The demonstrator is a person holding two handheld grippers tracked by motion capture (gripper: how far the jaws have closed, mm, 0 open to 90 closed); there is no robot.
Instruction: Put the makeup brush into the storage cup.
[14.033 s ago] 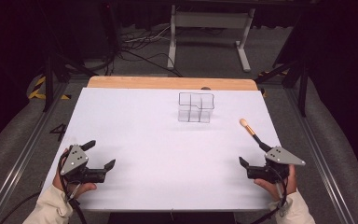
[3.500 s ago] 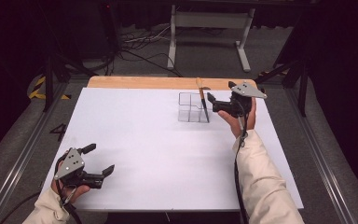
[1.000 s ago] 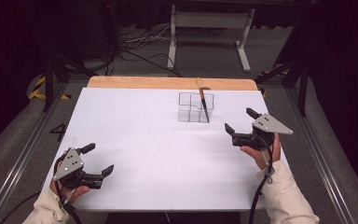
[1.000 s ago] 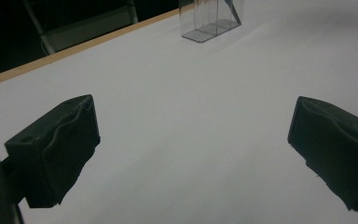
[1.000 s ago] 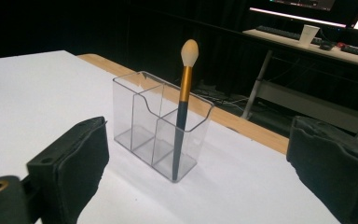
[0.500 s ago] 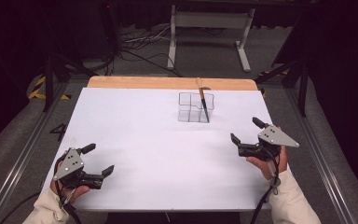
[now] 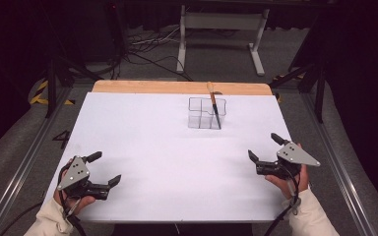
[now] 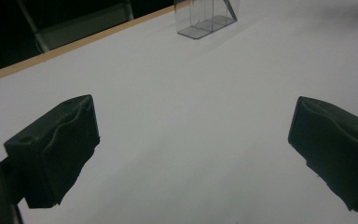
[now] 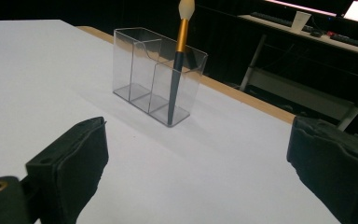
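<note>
A clear plastic organiser (image 7: pixel 205 112) with several compartments stands at the far middle of the white table (image 7: pixel 167 157). A brush (image 7: pixel 213 108) with a black handle, gold ferrule and pale tip leans upright in its right compartment, seen closer as the brush (image 9: pixel 178 60) inside the organiser (image 9: pixel 156 74) in the right gripper view. My right gripper (image 7: pixel 262 153) rests open near the table's right front edge, nothing between its jaws. Low at the left front, my left gripper (image 7: pixel 104 169) is open and empty too. The organiser (image 8: pixel 207 18) appears far ahead in the left gripper view.
A wooden strip (image 7: pixel 177 87) runs along the table's far edge. Beyond it stand a white metal frame (image 7: pixel 221 29) and cables on the floor. Metal rails (image 7: pixel 24 162) flank the table on both sides.
The right gripper has drawn back from the organiser toward the near right of the table, open and empty; the brush stays in the organiser. The left gripper has not moved.
</note>
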